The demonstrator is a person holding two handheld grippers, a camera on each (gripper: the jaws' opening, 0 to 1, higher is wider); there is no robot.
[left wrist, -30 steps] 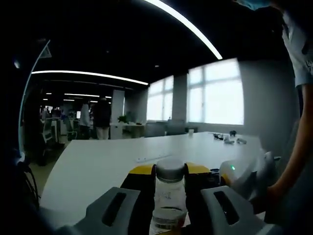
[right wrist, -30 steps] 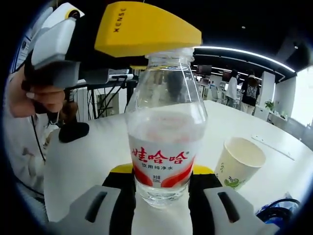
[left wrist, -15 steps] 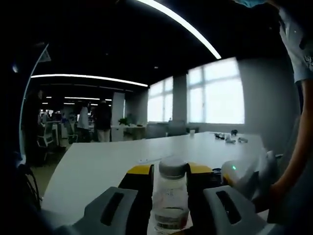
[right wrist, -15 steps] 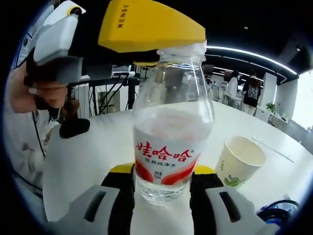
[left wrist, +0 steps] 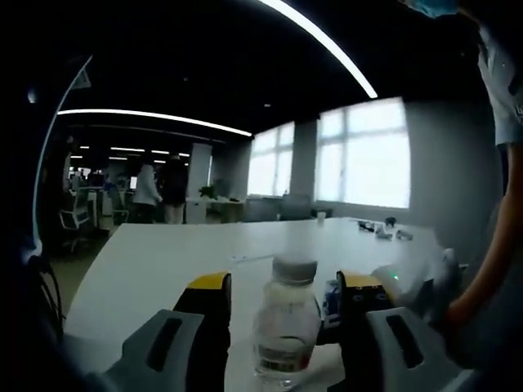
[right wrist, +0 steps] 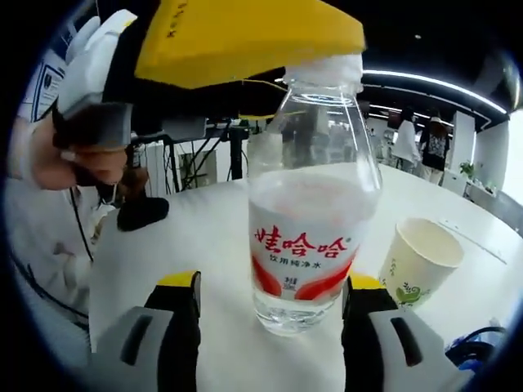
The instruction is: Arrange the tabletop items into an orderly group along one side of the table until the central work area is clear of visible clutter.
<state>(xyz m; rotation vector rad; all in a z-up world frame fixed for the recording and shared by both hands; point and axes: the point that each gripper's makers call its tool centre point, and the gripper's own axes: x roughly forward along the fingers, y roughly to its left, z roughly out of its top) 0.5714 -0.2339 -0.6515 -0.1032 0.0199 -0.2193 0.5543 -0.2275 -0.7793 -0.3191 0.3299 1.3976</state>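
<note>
Standing upright on the white surface, the water bottle sits between my right gripper's jaws, which are spread apart with a gap on each side. My left gripper frames the same bottle by its capped neck, jaws likewise apart and not touching it; in the right gripper view its yellow jaws hang over the cap, a hand gripping behind. A paper cup stands just beside the bottle. A black cable lies farther back
</note>
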